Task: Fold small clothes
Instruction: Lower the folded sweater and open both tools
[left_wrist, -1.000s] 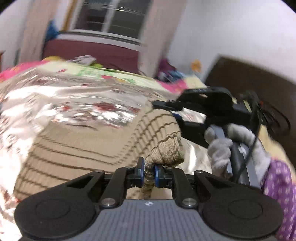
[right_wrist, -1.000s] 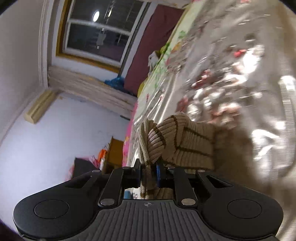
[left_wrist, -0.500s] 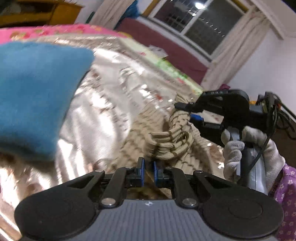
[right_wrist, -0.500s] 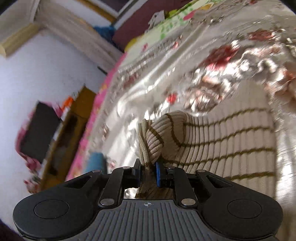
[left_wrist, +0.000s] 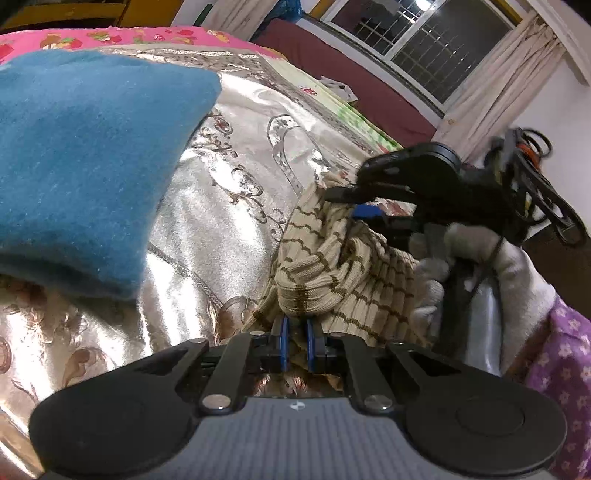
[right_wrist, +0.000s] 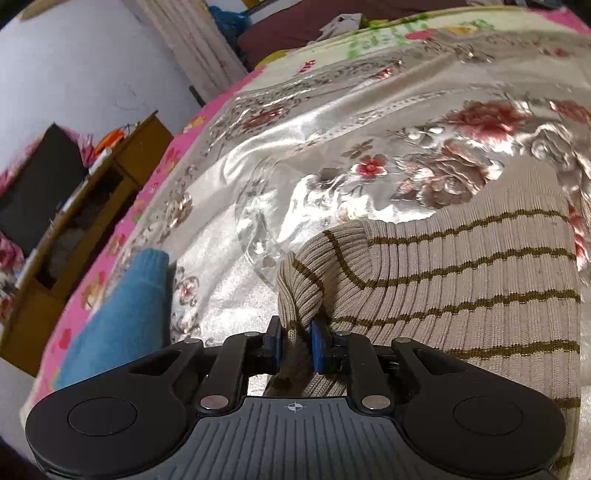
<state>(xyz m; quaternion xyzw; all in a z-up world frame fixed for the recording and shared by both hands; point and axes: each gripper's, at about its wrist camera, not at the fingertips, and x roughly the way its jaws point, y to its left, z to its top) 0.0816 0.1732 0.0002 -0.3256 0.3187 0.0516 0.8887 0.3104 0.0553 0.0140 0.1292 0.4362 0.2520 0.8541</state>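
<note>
The left gripper (left_wrist: 295, 341) has its jaws clamped on a bunched fold of the striped beige sweater (left_wrist: 332, 258), which lies on the shiny flowered bedspread (left_wrist: 229, 206) just ahead of the jaws and spreads to their right. The right gripper (right_wrist: 295, 345) has its jaws clamped on another rolled edge of the same sweater, whose ribbed body stretches out to the right of those jaws. A folded blue cloth (left_wrist: 85, 155) rests on the bedspread to the left of both pairs of jaws, apart from the sweater.
</note>
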